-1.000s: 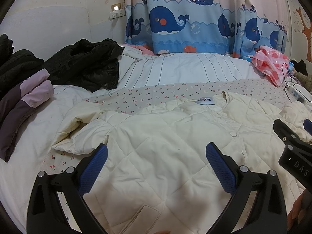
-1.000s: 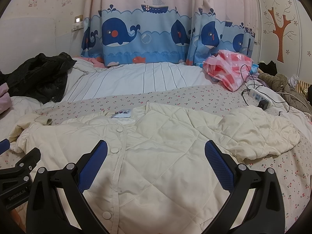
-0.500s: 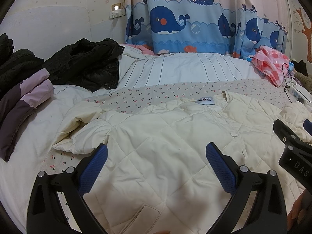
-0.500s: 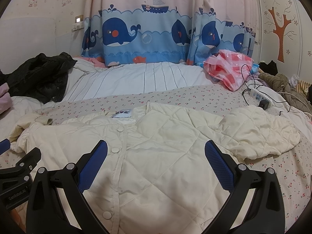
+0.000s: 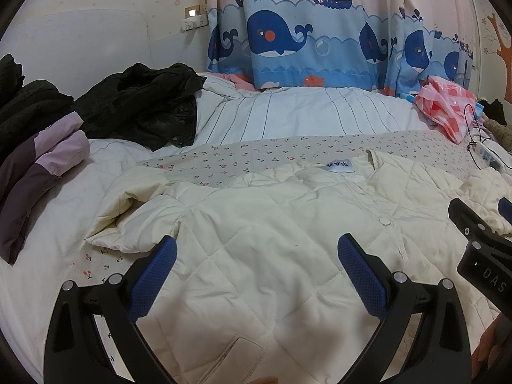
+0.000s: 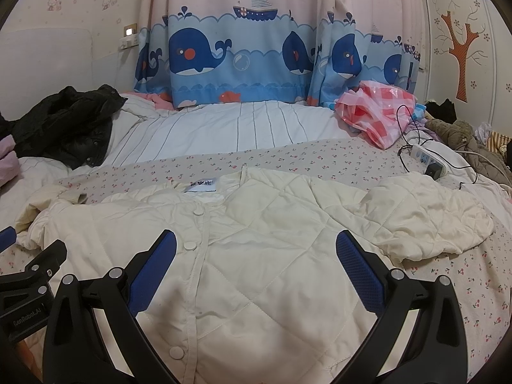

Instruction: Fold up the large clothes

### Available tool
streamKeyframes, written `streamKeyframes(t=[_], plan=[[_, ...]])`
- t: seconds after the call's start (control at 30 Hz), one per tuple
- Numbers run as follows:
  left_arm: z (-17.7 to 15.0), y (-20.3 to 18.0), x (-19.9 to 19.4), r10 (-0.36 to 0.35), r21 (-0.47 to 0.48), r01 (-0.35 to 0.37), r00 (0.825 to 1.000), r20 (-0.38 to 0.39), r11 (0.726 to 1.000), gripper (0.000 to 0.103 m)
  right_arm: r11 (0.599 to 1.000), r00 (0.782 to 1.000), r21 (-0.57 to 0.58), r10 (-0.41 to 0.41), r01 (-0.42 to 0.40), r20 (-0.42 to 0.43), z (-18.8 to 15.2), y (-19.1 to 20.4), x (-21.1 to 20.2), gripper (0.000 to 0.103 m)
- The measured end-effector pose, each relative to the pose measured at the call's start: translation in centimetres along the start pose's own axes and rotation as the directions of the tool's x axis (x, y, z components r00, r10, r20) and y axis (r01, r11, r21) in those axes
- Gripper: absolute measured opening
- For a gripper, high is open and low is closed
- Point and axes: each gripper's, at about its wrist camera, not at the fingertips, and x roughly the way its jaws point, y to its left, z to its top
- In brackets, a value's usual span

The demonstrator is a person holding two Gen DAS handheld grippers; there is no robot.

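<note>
On the cherry-print bedsheet (image 6: 320, 156) the cream quilted jacket (image 6: 272, 240) lies buttoned and flat (sleeves still out, no fold made), both left gripper (image 5: 256, 267) and right gripper (image 6: 256, 264) spread wide, empty, above it.

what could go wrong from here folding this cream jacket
The jacket's right sleeve lies bunched near the power strip and its cables, so sweeping it inward might snag them. Both hand-held grippers, left and right, are open over puffy quilting that may slip from a shallow pinch.

Dim, soft indoor light, faint shadows, strong fisheye bending, dark corners.
</note>
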Motion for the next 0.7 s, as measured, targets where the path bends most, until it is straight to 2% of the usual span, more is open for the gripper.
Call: streamKeyframes(t=[0.7], plan=[[-0.01,-0.01,-0.01,-0.001,-0.003,0.001,1.000,-0.001,1.000,0.097,1.000,1.000,0.001,0.000,0.000,-0.004,0.02,-0.02,0.04,0.096]])
